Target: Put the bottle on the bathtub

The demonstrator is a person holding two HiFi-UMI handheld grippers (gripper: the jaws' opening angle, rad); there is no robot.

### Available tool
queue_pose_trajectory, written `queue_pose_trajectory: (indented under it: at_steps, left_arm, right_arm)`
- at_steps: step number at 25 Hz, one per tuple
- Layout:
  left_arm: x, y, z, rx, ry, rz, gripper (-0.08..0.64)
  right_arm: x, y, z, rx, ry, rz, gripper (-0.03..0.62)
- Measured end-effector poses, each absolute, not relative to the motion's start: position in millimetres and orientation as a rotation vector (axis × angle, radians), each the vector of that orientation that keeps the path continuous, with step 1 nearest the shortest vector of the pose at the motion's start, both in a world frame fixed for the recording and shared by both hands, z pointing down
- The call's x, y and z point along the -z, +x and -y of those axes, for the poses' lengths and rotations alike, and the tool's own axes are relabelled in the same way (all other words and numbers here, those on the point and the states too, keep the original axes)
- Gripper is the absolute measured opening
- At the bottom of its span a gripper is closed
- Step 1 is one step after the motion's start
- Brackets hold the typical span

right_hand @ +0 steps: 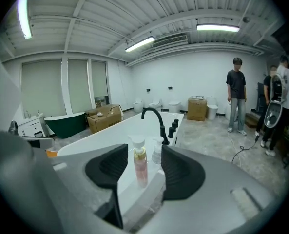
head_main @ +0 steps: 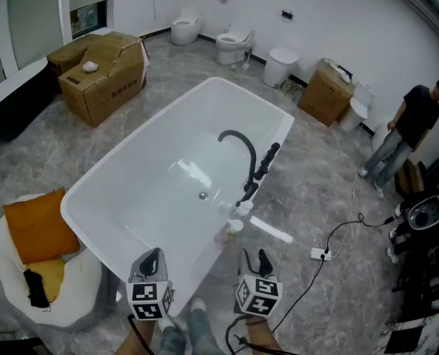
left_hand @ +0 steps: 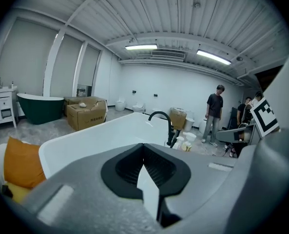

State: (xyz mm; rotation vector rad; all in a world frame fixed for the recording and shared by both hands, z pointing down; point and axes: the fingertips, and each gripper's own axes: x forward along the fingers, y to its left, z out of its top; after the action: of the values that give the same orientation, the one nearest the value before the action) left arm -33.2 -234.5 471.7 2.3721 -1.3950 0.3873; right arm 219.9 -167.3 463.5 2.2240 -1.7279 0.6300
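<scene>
Right gripper view shows the pink pump bottle (right_hand: pixel 140 167) standing upright on the rim of the white bathtub (head_main: pixel 156 133), just beside a smaller clear pump bottle (right_hand: pixel 157 152) and near the black faucet (head_main: pixel 241 146), so the placing looks done and only drawing clear seems left. The right tongs (right_hand: pixel 145 155) stand wide, framing the pink pump bottle without touching it. The left tongs (left_hand: pixel 144 147) are pinched nearly together on nothing, aimed across the tub.
</scene>
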Motion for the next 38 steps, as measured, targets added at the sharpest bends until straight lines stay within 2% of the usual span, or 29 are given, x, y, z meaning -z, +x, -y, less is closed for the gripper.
queue_pose_trajectory:
  at_steps: [4,15,26,38]
  left_arm:
    - [-443.3,-21.5,236.7,-0.352,2.43,1.368,-0.005]
    - [-369.0,1.2,253.0,-0.215,2.564,1.314,-0.005]
    - [-323.5,10.4,257.8,-0.104,2.608,1.298,-0.006]
    - [-309.3,24.1,260.6,-0.108,2.66,1.294,-0.005]
  right_arm:
    - [-430.6,233.2,153.9,-0.584,2.298,1.704,0.186]
    - [-354.1,263.0,124.2,-0.415,2.455,1.615,0.013]
    - [-323.5,280.6,113.2,-0.403,2.524,1.602,0.003]
    - [-313.8,301.1,98.7,-0.411,2.568,1.606,0.003]
